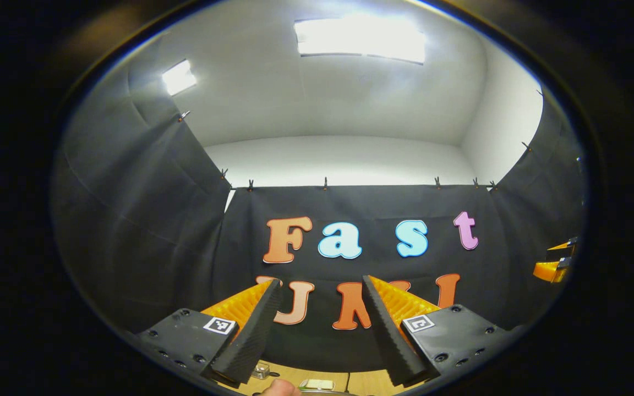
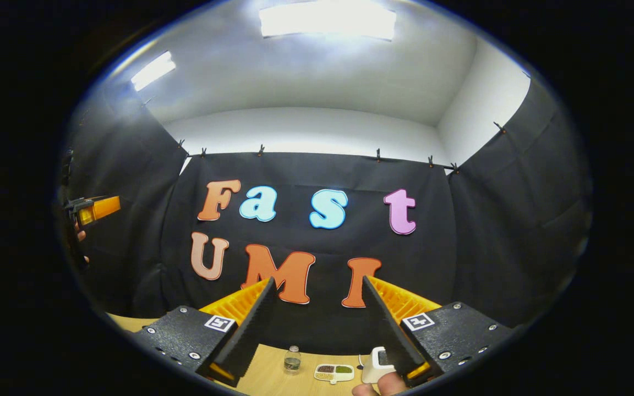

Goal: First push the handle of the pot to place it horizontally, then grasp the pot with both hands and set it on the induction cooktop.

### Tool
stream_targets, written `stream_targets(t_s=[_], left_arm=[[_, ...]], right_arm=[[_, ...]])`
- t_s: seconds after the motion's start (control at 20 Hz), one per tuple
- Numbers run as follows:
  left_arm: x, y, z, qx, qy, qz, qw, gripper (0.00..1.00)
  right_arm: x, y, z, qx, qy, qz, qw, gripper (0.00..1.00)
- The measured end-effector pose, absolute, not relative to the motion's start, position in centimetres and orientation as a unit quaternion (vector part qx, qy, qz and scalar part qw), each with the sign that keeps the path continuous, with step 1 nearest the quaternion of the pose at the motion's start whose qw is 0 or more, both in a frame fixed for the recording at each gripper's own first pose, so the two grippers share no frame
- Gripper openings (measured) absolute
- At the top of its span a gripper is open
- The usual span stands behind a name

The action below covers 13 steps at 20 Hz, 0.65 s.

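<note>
In the left gripper view my left gripper is raised and points at the booth's black back wall. Its fingers stand wide apart with nothing between them. Far off at the right edge of that view, part of my right gripper is visible. In the right gripper view my right gripper is also raised toward the back wall, open and empty. At the far left of that view is the left gripper, with a hand behind it.
A strip of wooden table runs below the fingers. On it stand a small glass jar, a little divided dish and a white object. The jar and dish also appear under the left gripper. A fingertip shows at the bottom.
</note>
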<state>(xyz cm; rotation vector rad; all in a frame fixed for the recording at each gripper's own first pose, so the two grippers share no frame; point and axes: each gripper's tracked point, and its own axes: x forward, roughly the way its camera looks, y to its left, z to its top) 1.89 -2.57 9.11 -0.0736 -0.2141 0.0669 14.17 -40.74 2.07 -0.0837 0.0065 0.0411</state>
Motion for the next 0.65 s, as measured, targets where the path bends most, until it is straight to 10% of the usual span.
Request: stream_targets(t_s=[0.65], left_arm=[[2.2, -2.9, 9.6, -0.025, -0.124, 0.043, 0.991, 0.94]], right_arm=[[14.2, -42.3, 3.6, 0.012, -0.021, 0.023, 0.999, 0.97]])
